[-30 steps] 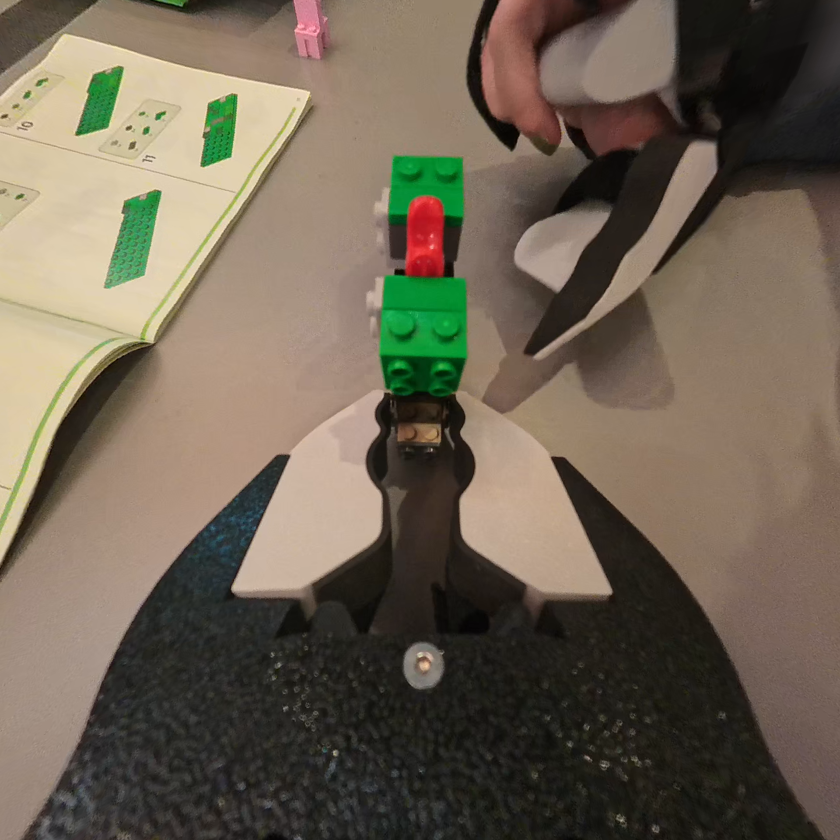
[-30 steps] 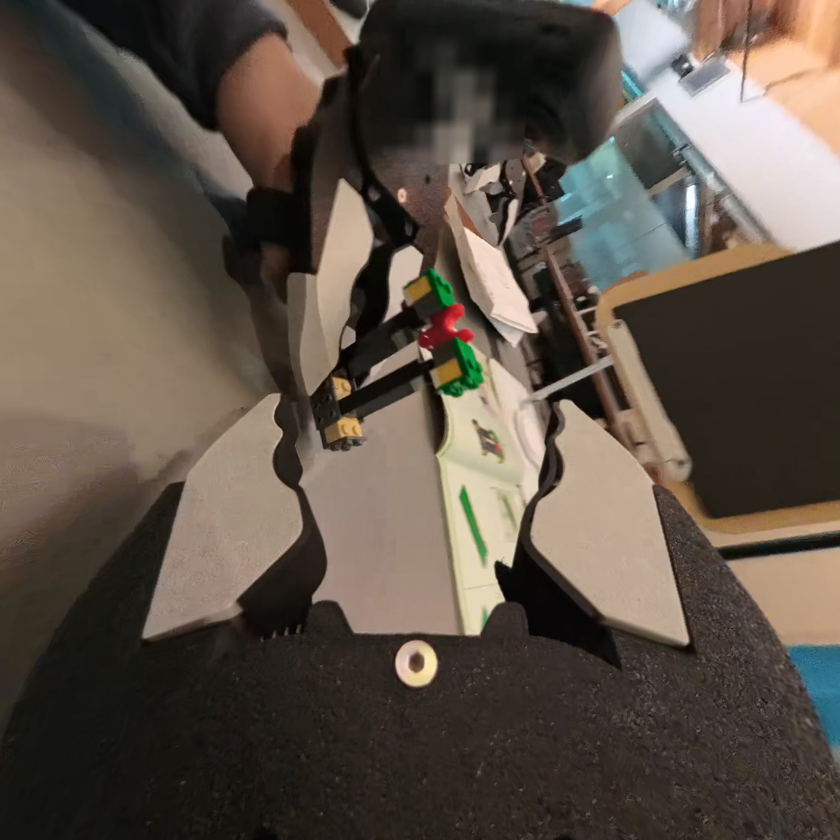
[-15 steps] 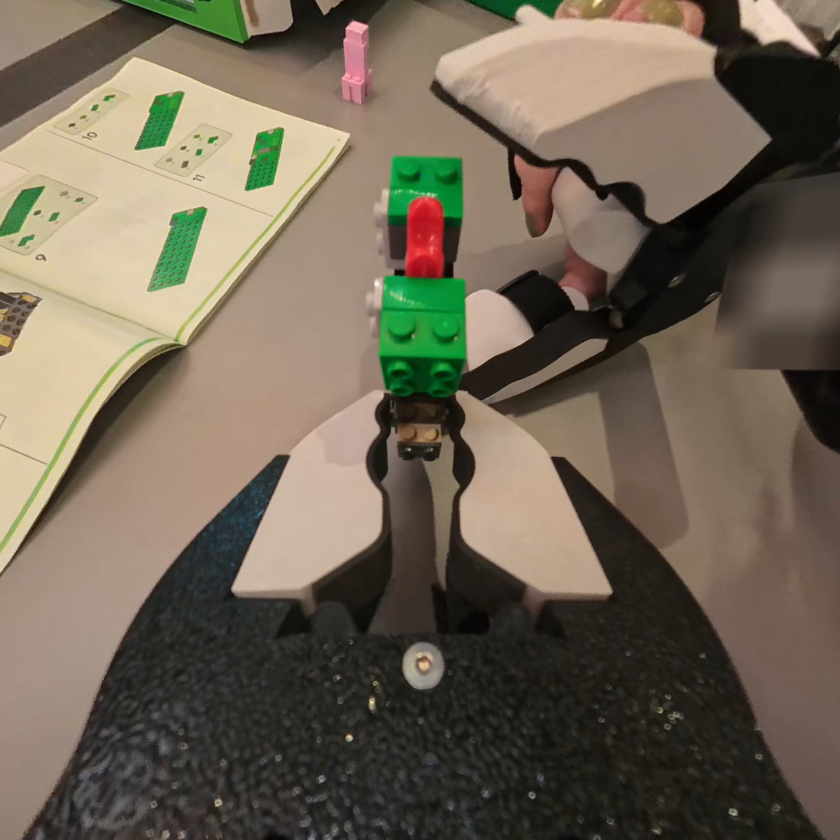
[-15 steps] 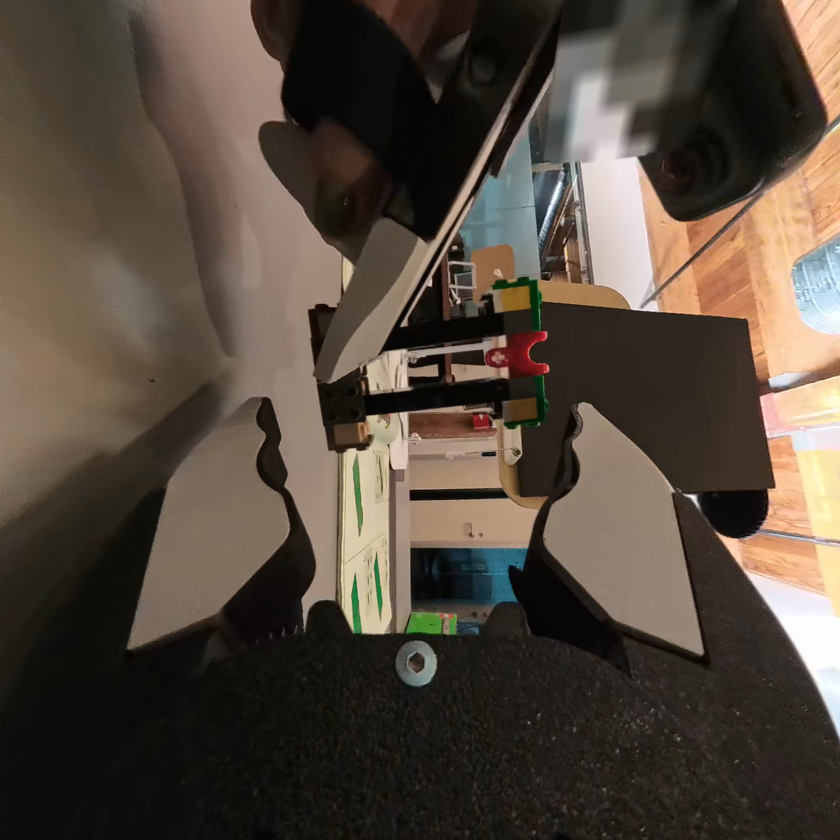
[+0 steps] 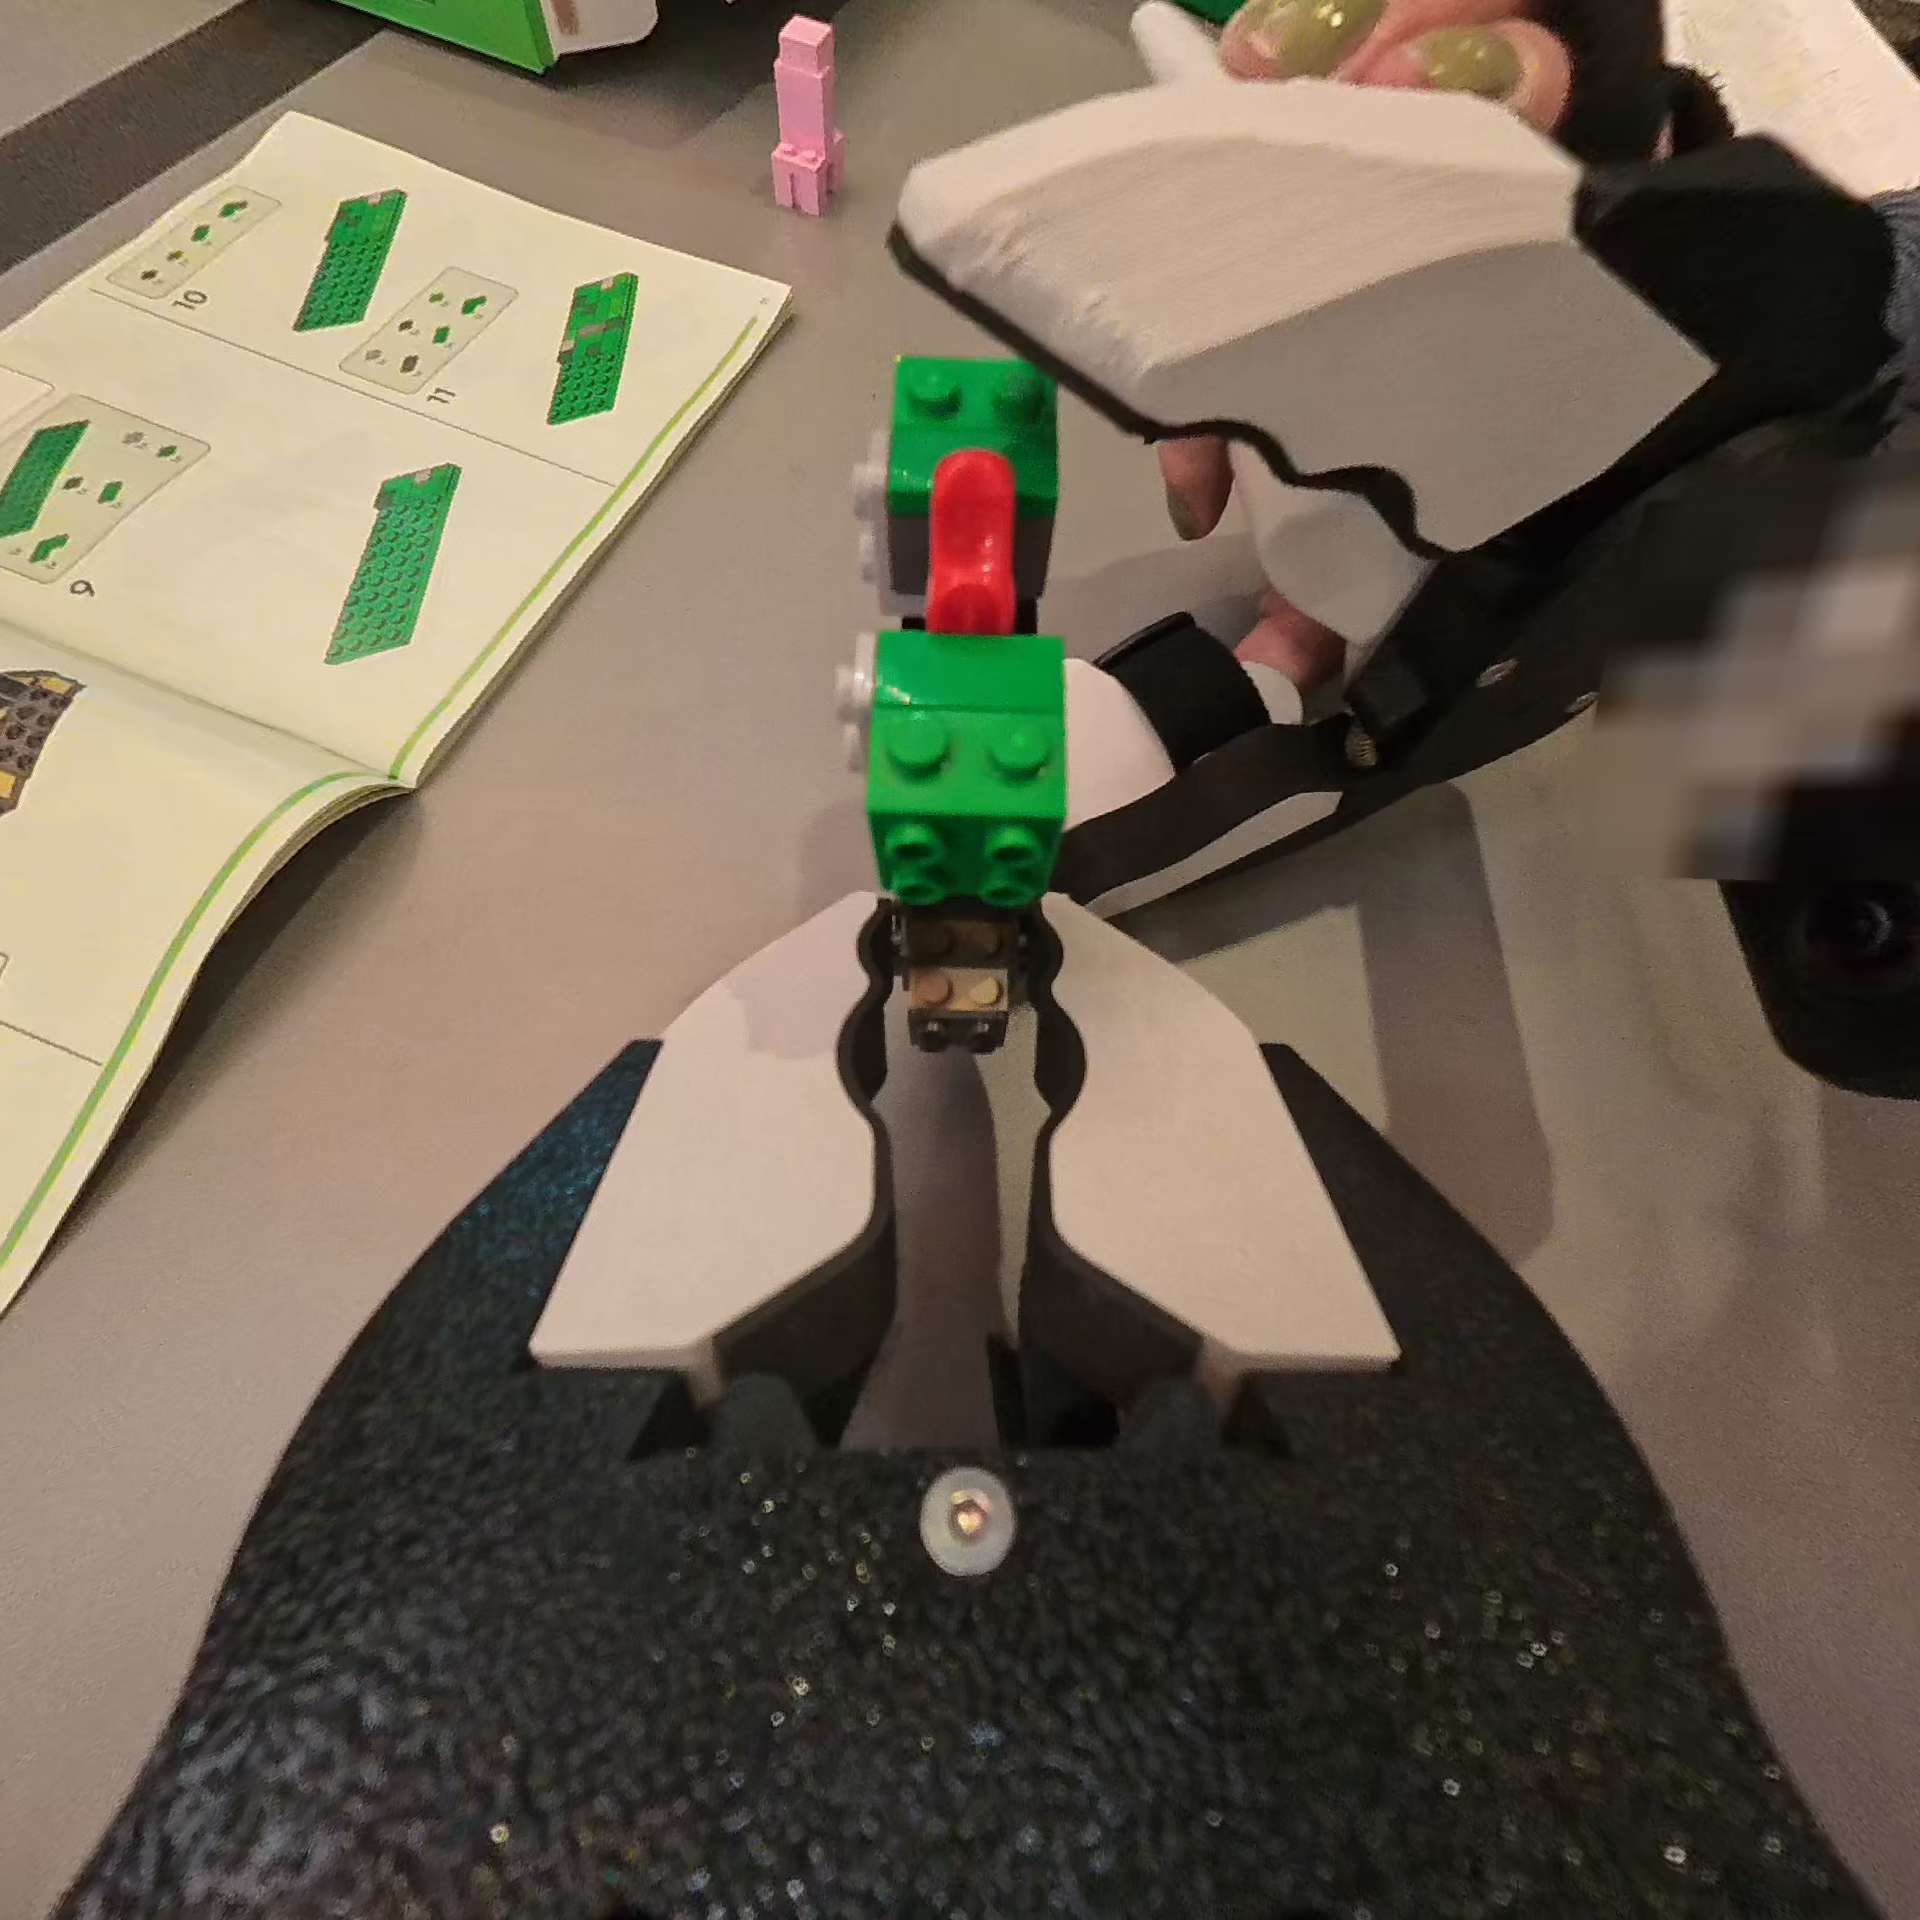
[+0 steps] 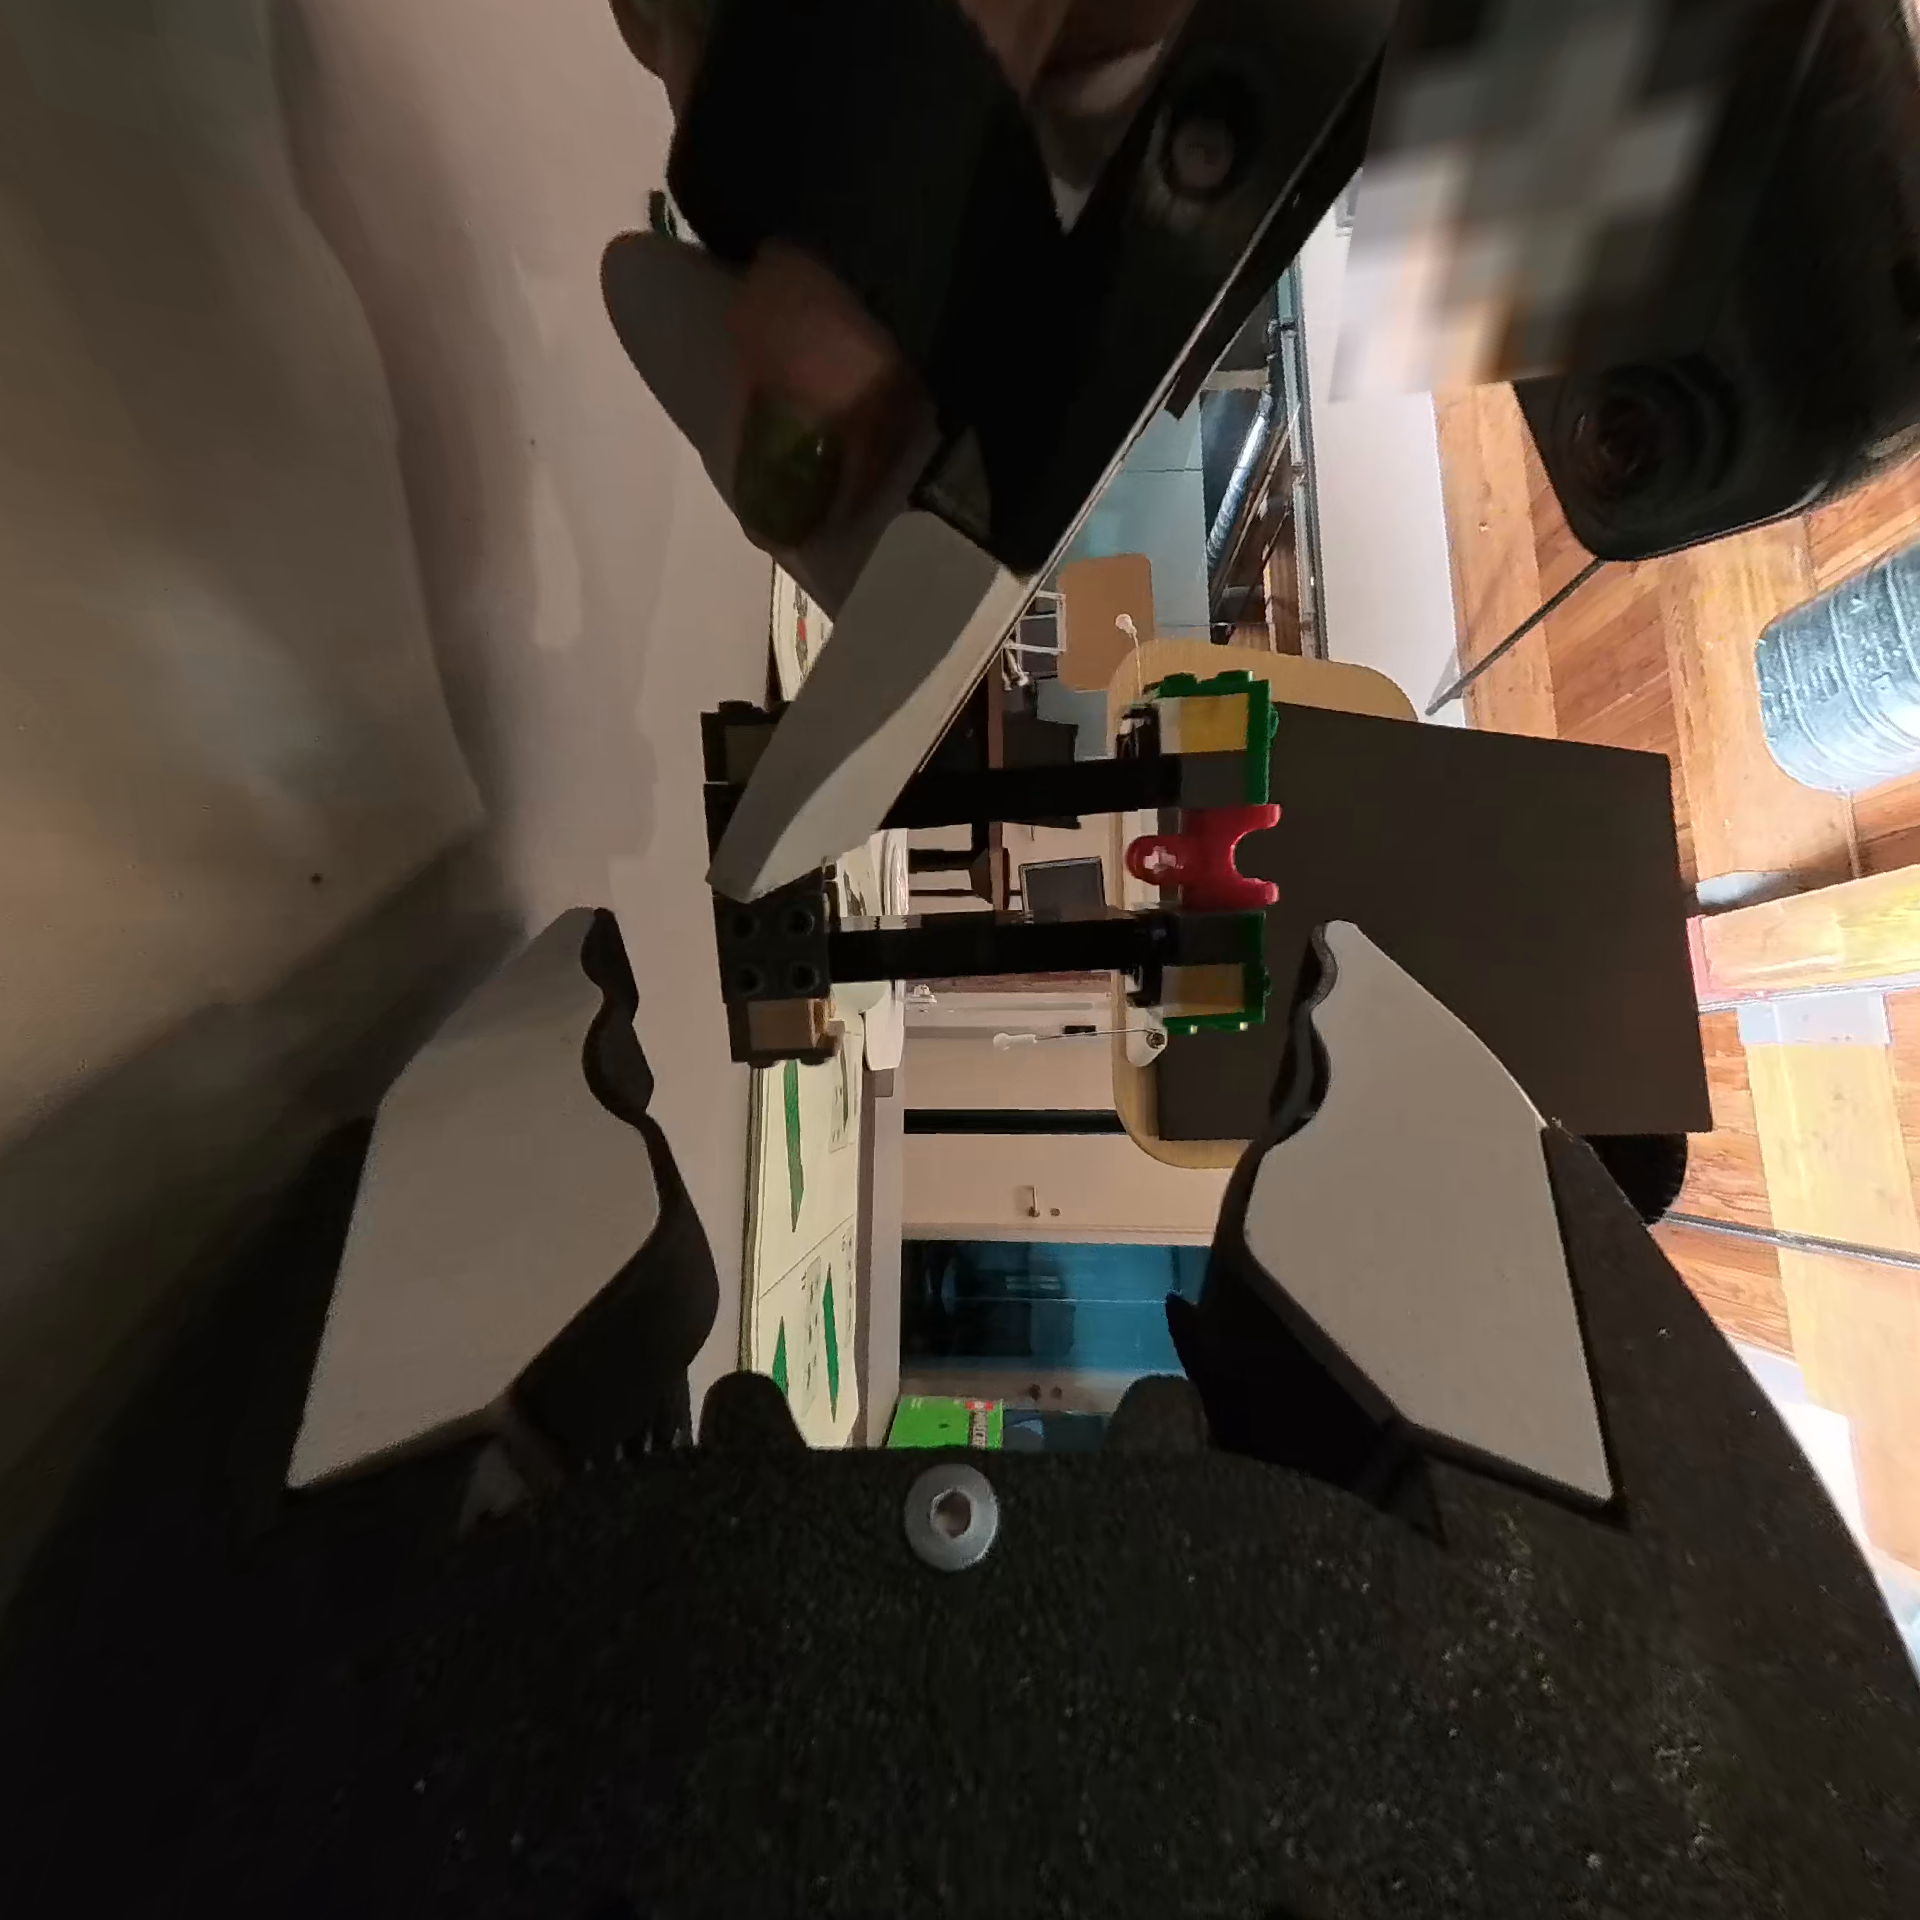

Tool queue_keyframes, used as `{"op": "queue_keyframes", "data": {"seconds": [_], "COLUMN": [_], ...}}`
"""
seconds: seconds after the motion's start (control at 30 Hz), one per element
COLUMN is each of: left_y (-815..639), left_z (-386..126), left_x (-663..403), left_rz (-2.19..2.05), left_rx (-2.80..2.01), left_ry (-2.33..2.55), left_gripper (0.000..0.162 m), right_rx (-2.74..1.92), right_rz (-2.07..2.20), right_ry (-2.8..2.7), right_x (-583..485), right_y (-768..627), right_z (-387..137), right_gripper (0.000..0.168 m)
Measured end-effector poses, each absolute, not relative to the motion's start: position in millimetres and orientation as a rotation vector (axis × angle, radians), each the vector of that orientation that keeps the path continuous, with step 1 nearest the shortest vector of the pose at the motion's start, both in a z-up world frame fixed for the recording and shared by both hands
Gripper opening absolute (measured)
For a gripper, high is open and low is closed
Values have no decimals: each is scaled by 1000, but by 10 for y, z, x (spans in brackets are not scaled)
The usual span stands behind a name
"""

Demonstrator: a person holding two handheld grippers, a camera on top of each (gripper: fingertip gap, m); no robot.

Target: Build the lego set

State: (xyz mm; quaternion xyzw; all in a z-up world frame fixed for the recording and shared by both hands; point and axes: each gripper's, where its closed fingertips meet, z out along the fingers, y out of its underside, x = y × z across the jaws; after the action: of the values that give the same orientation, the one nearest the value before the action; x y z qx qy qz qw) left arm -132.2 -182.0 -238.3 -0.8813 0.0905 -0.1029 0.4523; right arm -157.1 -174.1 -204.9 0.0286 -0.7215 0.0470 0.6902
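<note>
Left wrist view: the left gripper (image 5: 961, 935) is clamped on the tan-and-black base of the lego assembly (image 5: 966, 727), holding it above the grey desk (image 5: 623, 883). The assembly carries two green-topped blocks with a red clip (image 5: 971, 551) between them. Compared with one second ago, the right gripper (image 5: 1195, 582) has risen from the desk surface and now stands beside the assembly's right flank with its fingers spread wide. The instruction booklet (image 5: 312, 468) lies open toward the left edge; a pink figure (image 5: 803, 130) stands near the far edge.

Right wrist view: the right gripper (image 6: 956, 956) is open and empty, and the assembly (image 6: 997, 883) now sits between its fingertips, larger than half a second ago. Judgement: a transfer or second grasp is being set up; the build is unfinished.
</note>
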Motion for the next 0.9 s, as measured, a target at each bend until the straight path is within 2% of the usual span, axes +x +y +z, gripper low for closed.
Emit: {"op": "queue_keyframes", "data": {"seconds": [0.2,0.43,0.9], "left_y": [-1815,-1815,-1808], "left_z": [-2397,-2432,-2410], "left_x": [-1300,-1290,-1281], "left_rz": [-257,-256,-251], "left_rx": [-2183,-2199,-2177], "left_ry": [233,243,260], "left_gripper": [24,24,24], "right_rx": [68,82,67], "right_rz": [81,61,63], "right_ry": [-1613,-1585,-1579], "right_x": [-1582,-1569,-1560], "right_y": [-1725,-1715,-1700], "right_z": [-2065,-2035,-2018], "right_gripper": [113,100,99]}}
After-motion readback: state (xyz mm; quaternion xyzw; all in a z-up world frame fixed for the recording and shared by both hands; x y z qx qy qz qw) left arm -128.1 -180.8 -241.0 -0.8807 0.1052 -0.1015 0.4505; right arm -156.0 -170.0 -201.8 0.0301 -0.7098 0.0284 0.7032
